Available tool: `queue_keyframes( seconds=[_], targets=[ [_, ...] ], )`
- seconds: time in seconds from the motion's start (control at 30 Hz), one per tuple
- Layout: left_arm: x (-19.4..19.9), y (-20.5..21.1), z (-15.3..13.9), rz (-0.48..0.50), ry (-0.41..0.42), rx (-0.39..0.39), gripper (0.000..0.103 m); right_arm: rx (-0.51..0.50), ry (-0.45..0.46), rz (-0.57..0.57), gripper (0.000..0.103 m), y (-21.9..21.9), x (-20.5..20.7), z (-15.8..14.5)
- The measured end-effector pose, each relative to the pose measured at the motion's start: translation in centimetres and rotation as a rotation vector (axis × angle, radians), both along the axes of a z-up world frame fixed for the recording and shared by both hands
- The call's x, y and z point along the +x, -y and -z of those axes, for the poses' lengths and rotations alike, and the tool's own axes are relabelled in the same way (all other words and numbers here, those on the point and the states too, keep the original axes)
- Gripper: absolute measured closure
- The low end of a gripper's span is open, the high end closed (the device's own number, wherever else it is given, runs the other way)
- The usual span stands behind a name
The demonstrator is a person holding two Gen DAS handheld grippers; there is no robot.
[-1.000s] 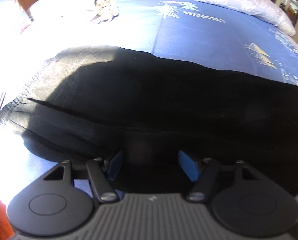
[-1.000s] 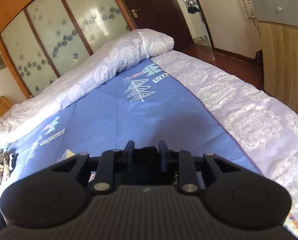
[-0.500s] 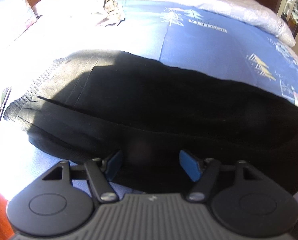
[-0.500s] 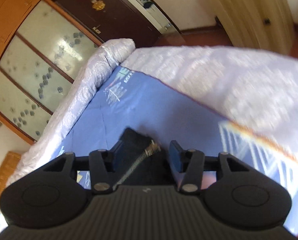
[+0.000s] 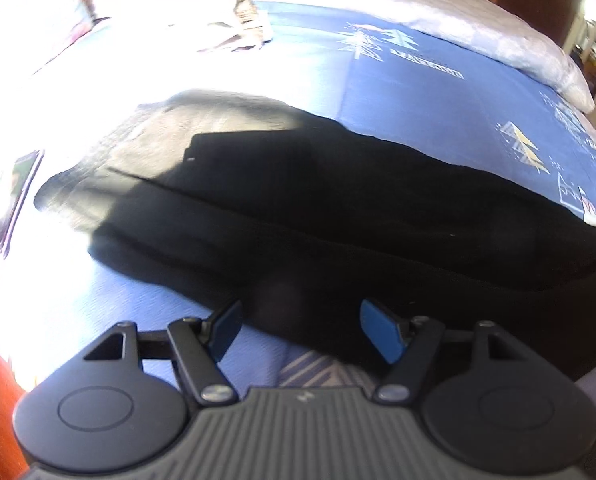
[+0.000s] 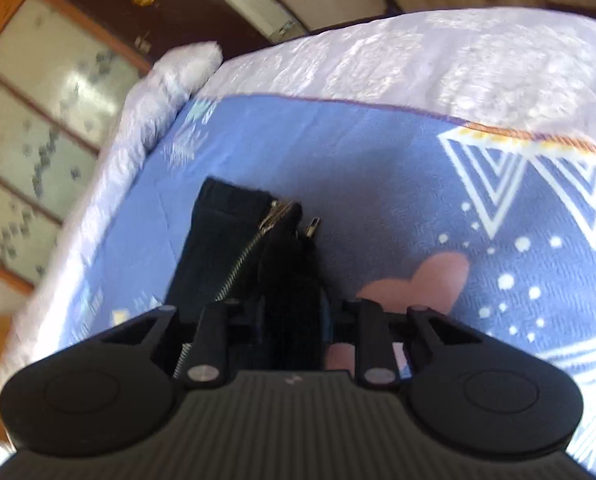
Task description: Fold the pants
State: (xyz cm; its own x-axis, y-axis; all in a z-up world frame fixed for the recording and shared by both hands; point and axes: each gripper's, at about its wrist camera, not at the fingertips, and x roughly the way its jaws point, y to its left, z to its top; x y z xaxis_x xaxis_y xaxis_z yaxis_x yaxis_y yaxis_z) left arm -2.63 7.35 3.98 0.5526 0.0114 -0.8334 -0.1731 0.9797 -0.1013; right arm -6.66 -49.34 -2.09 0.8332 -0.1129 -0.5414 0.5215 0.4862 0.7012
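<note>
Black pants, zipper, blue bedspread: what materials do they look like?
Black pants: matte woven fabric, maybe cotton blend; fine creases, no sheen.
Zipper: metal, likely; shiny brassy teeth and pull.
Blue bedspread: soft printed textile, slightly fuzzy nap; exact fibre unclear.

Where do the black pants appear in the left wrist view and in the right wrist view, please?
Left wrist: the black pants lie across the middle, reaching the open left gripper.
Right wrist: the zipper end sits lower centre, in the closing right gripper.
Shared landmark: the blue bedspread.
</note>
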Motion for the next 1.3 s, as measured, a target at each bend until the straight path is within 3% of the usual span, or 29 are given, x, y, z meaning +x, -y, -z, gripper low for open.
queue_keyframes(
  seconds=[0.1,0.23,0.33,0.53,0.67,0.77,0.83,0.9,0.97,1.0,1.1,1.17,1.3],
  targets=[
    [-1.0,-1.5,-0.2,-0.025,0.017,-0.001,0.035,-0.019,0.122,0.086,0.079,0.3,-2.9,-1.8],
    [-1.6,-4.1,-0.6,-0.067,0.035,-0.041,0.035,-0.112,0.044,0.056,0.079,-1.0,-2.6,-2.9],
    [-2.6,-6.9,-2.1,-0.126,0.091,-0.100,0.035,-0.093,0.101,0.045,0.079,-1.7,-3.4,-4.3],
    [-3.7,-11.8,-4.4,-0.212,0.190,-0.144,0.033,-0.306,0.221,-0.193,0.079,-9.0,-1.5,-11.9],
    [-4.6,-14.2,-4.2,-0.267,0.209,-0.198,0.032,-0.393,0.264,-0.420,0.079,-16.0,0.7,-14.0],
    [-4.7,-14.7,-3.4,-0.271,0.191,-0.227,0.032,-0.489,0.241,-0.615,0.078,-22.4,2.5,-13.1],
    [-4.6,-14.6,-2.7,-0.265,0.175,-0.235,0.032,-0.539,0.192,-0.767,0.078,-27.3,3.7,-11.0],
    [-4.5,-14.2,-2.4,-0.254,0.167,-0.252,0.032,-0.519,0.107,-0.928,0.071,-31.1,5.1,-7.6],
    [-4.3,-13.8,-2.2,-0.236,0.163,-0.257,0.032,-0.534,0.004,-1.080,0.057,-34.7,6.0,-3.6],
    [-4.5,-13.7,-2.4,-0.222,0.163,-0.254,0.032,-0.541,-0.043,-1.131,0.056,-35.8,6.1,-2.2],
    [-4.4,-12.9,-2.4,-0.176,0.163,-0.240,0.029,-0.563,0.001,-1.166,0.052,-35.7,4.1,-2.0],
    [-4.0,-12.3,-2.1,-0.142,0.146,-0.263,0.029,-0.499,0.063,-1.162,0.053,-33.5,3.3,-3.3],
    [-2.2,-9.3,-2.3,-0.017,0.122,-0.329,0.030,-0.408,0.132,-0.979,0.053,-27.5,1.7,-5.7]
  ],
)
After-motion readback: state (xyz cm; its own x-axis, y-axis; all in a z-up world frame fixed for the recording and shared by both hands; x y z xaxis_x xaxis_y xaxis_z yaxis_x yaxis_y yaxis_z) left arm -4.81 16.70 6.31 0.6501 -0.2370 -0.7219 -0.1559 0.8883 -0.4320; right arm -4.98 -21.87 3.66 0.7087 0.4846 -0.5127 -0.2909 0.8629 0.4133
